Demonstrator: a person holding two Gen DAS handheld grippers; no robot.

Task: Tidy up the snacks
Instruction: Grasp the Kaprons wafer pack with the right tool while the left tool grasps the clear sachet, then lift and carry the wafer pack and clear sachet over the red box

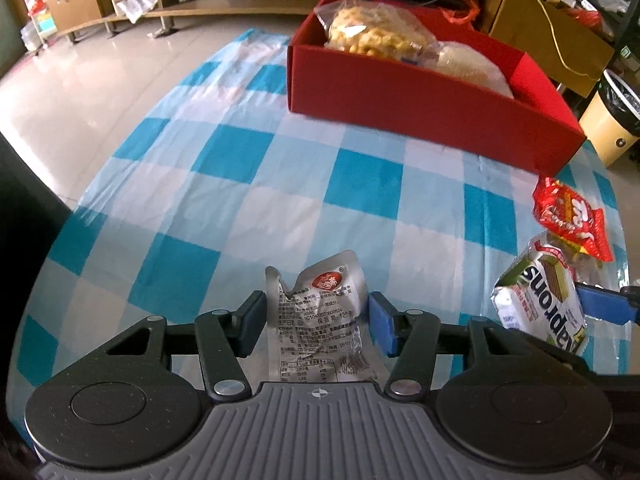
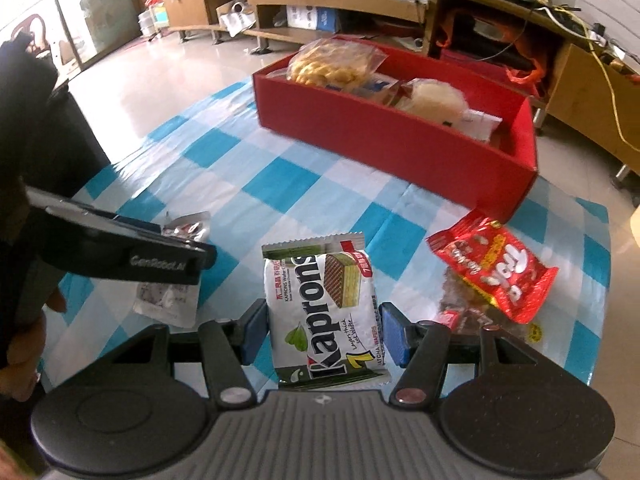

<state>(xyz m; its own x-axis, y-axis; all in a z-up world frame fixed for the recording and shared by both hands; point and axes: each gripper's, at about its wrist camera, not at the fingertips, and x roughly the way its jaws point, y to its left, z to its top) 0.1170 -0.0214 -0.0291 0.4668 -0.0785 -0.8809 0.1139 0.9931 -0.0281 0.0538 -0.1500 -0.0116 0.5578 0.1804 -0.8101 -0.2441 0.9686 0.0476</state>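
My left gripper (image 1: pixel 316 322) stands around a crumpled silver snack packet (image 1: pixel 320 320) on the checked tablecloth; its jaws touch or nearly touch the packet's sides. My right gripper (image 2: pixel 322 334) stands around a white and green Kaprons wafer pack (image 2: pixel 324 312), jaws close at both sides. That pack also shows in the left wrist view (image 1: pixel 540 300). A red snack bag (image 2: pixel 496 268) lies right of it. The red box (image 2: pixel 400 140) at the far side holds a bag of yellow snacks (image 2: pixel 332 64) and a bag of white ones (image 2: pixel 436 98).
The blue and white checked cloth (image 1: pixel 240 184) covers a low table with tiled floor beyond its edges. Wooden shelves (image 2: pixel 340 4) line the back wall. A yellow bin (image 1: pixel 612 120) stands at the far right. A dark packet (image 2: pixel 472 312) lies under the red bag.
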